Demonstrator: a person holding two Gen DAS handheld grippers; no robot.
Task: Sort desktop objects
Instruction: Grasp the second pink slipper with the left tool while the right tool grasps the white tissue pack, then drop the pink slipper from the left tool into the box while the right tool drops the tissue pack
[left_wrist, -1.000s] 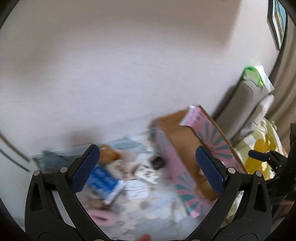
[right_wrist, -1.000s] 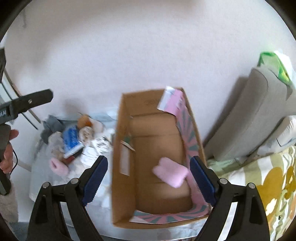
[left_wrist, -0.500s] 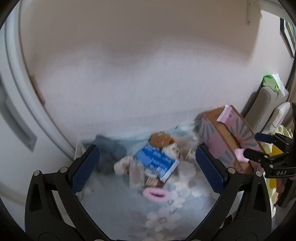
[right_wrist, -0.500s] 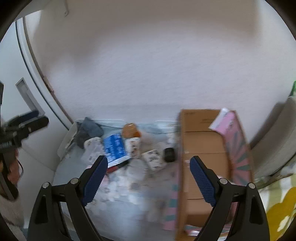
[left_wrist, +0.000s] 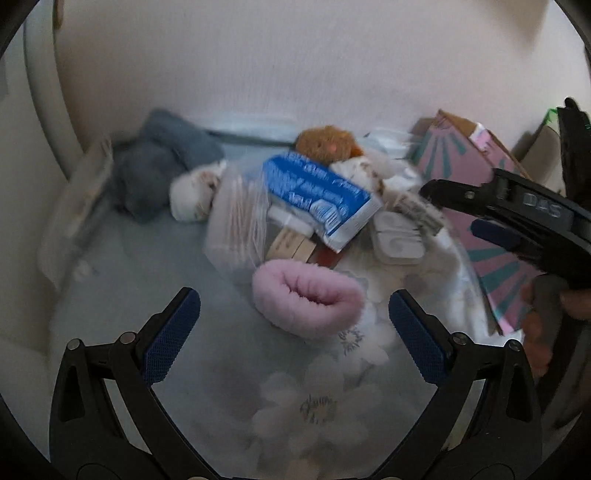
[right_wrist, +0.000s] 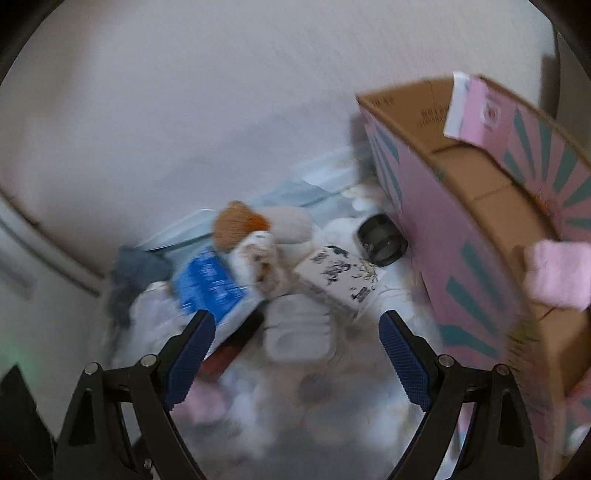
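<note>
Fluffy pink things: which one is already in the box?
The pink fluffy piece at the cardboard box opening. The other, a pink ring, lies on the table before the open left gripper.

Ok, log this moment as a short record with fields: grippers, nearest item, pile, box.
left gripper: open, empty, pink fuzzy cuff just ahead between its fingers
right gripper: open, empty, over the pile
pile: blue packet, grey cloth, brown plush, white case, patterned box
cardboard box: right of pile, pink item inside
</note>
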